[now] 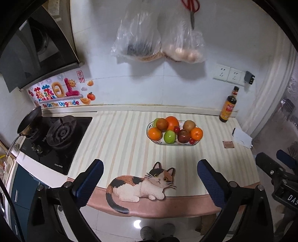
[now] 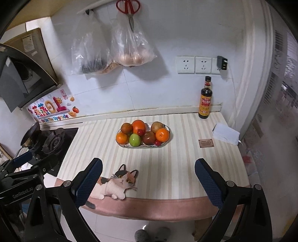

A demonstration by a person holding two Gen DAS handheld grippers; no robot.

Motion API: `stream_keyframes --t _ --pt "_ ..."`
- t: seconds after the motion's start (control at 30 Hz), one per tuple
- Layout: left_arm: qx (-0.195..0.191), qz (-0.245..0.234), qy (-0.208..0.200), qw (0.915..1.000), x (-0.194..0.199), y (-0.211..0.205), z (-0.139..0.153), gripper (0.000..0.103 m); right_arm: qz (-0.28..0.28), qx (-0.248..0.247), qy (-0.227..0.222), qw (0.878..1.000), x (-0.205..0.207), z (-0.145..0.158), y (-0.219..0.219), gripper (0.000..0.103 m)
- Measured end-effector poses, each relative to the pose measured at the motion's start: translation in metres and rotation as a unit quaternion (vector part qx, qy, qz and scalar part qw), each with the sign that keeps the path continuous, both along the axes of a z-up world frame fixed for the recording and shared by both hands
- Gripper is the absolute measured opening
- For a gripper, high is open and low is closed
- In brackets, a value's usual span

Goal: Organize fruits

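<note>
An oval patterned plate on the striped counter holds several fruits: oranges, a green apple, a dark red apple, a brown pear and small red cherries. My left gripper hangs open over the counter's front edge, well short of the plate, nothing between its blue pads. My right gripper is likewise open and empty, back from the plate. Each gripper shows at the other view's edge.
A cat-shaped mat lies at the front edge. A gas hob with a small pan is to the left. A dark sauce bottle, a white packet and a brown card stand right. Plastic bags and scissors hang on the wall.
</note>
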State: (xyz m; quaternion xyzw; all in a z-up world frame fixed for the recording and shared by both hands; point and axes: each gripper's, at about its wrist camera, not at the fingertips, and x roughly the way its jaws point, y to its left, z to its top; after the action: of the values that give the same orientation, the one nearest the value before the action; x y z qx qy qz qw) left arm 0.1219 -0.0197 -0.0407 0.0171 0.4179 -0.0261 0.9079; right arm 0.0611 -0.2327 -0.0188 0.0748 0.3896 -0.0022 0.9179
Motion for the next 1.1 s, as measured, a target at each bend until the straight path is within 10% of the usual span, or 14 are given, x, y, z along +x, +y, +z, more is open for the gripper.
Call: stream_keyframes --t 0.47,1.1 --pt "0.021 0.008 0.042 0.9989 0.080 -0.003 -0.029 0.103 0.022 0.008 0.059 0.998 0.102 -0.038 -0.003 0.101" --pt "0.015 -0.004 0.067 0.9976 0.097 -0.006 -0.040 0.103 0.032 0.004 0.089 0.996 0.122 -0.048 0.003 0.101"
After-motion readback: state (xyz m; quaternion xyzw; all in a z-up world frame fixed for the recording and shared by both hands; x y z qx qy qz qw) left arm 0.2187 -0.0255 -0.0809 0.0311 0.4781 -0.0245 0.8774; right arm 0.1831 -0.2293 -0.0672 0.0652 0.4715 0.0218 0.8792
